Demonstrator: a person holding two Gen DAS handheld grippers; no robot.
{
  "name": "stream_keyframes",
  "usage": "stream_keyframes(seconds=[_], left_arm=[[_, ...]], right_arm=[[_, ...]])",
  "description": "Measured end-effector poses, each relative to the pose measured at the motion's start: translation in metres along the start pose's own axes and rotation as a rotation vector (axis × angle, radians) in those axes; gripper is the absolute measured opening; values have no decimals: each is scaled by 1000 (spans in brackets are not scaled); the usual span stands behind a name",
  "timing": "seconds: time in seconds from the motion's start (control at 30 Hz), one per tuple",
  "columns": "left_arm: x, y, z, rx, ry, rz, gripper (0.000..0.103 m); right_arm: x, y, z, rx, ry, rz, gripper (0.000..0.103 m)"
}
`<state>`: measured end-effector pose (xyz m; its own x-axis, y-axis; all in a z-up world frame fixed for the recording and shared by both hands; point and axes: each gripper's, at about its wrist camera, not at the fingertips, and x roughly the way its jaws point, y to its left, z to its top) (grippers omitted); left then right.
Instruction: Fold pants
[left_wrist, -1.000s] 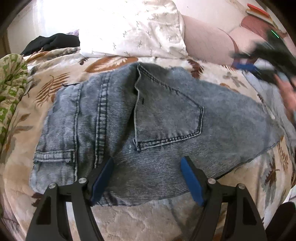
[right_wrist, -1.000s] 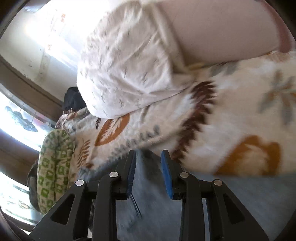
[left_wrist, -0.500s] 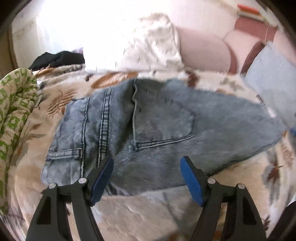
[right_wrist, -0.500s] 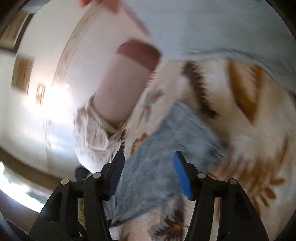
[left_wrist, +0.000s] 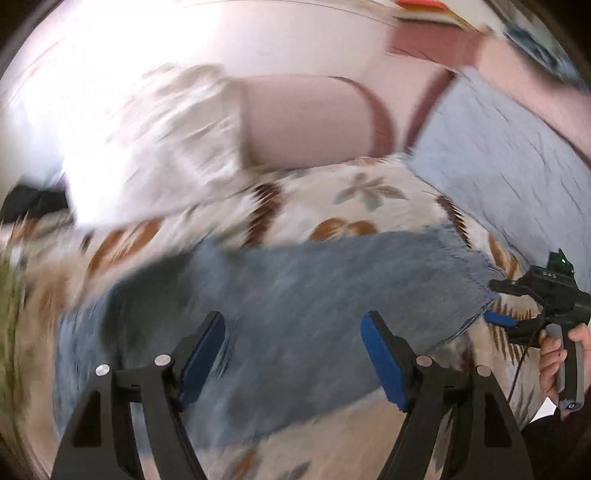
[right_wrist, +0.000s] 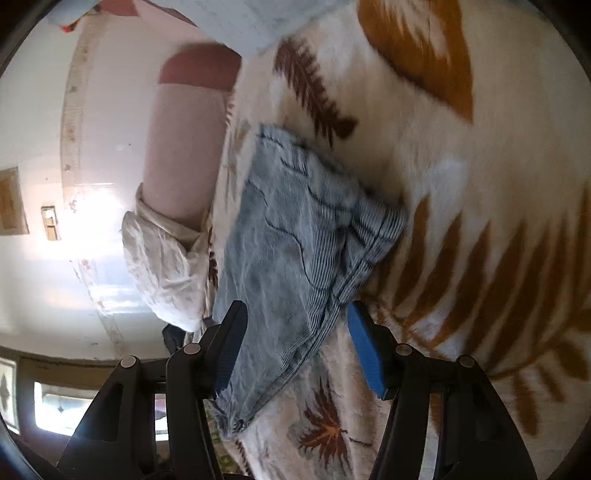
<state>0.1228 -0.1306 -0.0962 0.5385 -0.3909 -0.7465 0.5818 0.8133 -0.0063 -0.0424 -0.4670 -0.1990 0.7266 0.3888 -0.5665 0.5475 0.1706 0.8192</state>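
Note:
Washed blue denim pants (left_wrist: 314, 295) lie folded lengthwise on a leaf-print blanket (left_wrist: 369, 192). My left gripper (left_wrist: 293, 354) is open and empty, hovering over the pants' near edge. My right gripper (right_wrist: 295, 347) is open and empty, its view rolled sideways, with the pants' cuff end (right_wrist: 303, 236) lying between and beyond its pads. In the left wrist view the right gripper (left_wrist: 498, 319) is held in a hand at the pants' right end.
A white pillow (left_wrist: 155, 140) and a pink bolster (left_wrist: 306, 118) lie at the head of the bed. A pale blue cloth (left_wrist: 509, 158) lies at the right. Dark clothing (left_wrist: 29, 201) sits at the far left.
The left view has swung right along the pants, blurred by motion. The right gripper has opened wider, rolled sideways and come down to the pants' cuff end.

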Motion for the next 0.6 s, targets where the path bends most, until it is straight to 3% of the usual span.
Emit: stream_keyframes(seconds=[0.27,0.6], left_arm=[[66,-86,79,275,101,-132,88],[162,-172,129,407,218,-200,91]], right_arm=[[5,-19,8,143,-27,61,55],[1,-41,12,251,-78,164,52]])
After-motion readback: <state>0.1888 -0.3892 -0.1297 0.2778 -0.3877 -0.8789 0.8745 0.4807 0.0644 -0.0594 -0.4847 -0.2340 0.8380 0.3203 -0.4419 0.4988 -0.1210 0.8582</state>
